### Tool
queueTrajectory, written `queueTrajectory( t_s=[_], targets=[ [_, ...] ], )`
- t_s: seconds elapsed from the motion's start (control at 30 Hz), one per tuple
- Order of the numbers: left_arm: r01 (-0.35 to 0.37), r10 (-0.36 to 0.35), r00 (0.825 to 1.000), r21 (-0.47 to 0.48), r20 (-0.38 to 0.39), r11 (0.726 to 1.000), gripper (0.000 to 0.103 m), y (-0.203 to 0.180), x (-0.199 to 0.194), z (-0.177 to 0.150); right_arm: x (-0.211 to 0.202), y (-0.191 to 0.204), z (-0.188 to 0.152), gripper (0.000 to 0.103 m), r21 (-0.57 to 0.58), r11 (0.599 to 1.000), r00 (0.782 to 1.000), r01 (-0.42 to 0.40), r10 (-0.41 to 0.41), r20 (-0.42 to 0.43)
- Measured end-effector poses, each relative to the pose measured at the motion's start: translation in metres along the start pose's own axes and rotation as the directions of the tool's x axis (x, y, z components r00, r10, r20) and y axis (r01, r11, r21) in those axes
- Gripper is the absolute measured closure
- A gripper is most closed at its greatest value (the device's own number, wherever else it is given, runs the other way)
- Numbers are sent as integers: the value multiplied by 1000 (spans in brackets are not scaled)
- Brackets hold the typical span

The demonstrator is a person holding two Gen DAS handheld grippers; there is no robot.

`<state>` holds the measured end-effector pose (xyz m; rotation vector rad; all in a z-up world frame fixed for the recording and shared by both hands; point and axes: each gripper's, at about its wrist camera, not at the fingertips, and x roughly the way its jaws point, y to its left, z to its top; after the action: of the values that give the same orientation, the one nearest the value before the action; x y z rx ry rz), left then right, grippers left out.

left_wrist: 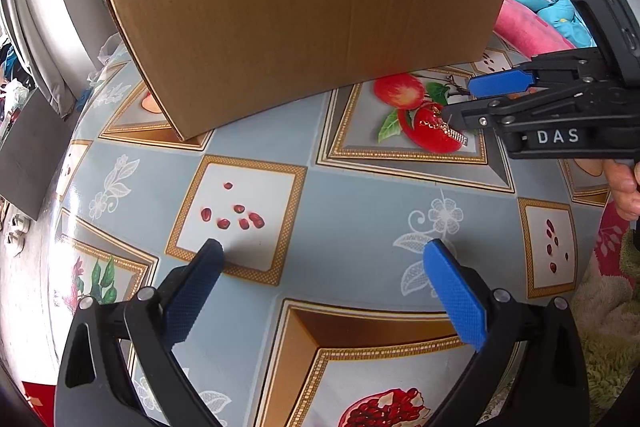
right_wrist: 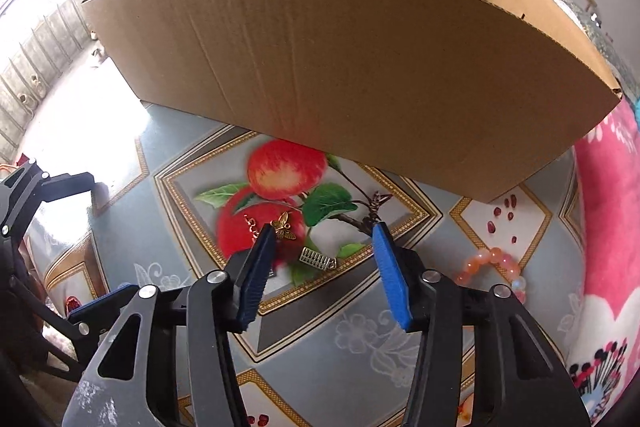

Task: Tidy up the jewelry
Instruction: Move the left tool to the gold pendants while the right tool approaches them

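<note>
Across the back of the desk [right_wrist: 132,131], which wears a glossy blue-grey oilcloth printed with apples and pomegranate seeds, stands the large open-topped brown corrugated cardboard box [right_wrist: 352,67], presumably the destination for the jewellery; light, stiff, its interior not visible from either view. Item, right of centre: the bracelet of translucent orange-pink round beads [right_wrist: 494,263], lying on the oilcloth near the pink blanket [right_wrist: 608,211], apart from the other pieces; judged smooth, hard and apt to roll, best taken across one run of beads. Item, on the printed red apple: the small gold-coloured bee charm on a fine gold chain [right_wrist: 285,225], very light, limp in the chain, liable to slip or snag; the charm body gives the firmest hold. Item, just beside it: the small silver-coloured rectangular abacus-like charm [right_wrist: 317,259], rigid, thin, flat on the slick cloth, so a pinch across its narrow sides seems wisest. Right gripper [right_wrist: 324,259]: jaws about half open, lowered astride both charms, the left blue pad at the bee, nothing yet clamped. Left gripper [left_wrist: 324,291]: jaws wide apart, empty, poised over bare oilcloth well clear of the jewellery.
</note>
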<state>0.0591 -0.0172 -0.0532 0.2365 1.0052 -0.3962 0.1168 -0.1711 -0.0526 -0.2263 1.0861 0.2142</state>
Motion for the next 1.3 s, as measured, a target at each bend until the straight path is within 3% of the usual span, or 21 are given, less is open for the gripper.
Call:
queueTrajectory(
  t_s=[0.17,0.37,0.8,0.97,1.1,1.3],
  targets=[
    [0,0,1000,0,0,1000,5,0,0,0,-5,0,-9,81,-6,1000,1000,-28,28,0],
    [-2,2,1000,-1,-1,1000,4,0,0,0,-11,5,-20,92,-35,998,999,-48,49,11],
    [-16,15,1000,-8,-27,1000,4,-2,3,5,-35,-13,-58,92,98,990,995,-101,102,-14],
    [-39,38,999,46,14,998,6,-18,-2,15,-40,-30,-69,92,197,963,983,-186,183,33],
    [57,-63,994,71,85,996,14,-40,-5,31,-53,-44,-77,92,228,948,974,-222,209,82],
    [111,-134,985,205,105,973,40,-77,4,47,-83,-72,-87,92,236,941,967,-242,214,136]
  ],
)
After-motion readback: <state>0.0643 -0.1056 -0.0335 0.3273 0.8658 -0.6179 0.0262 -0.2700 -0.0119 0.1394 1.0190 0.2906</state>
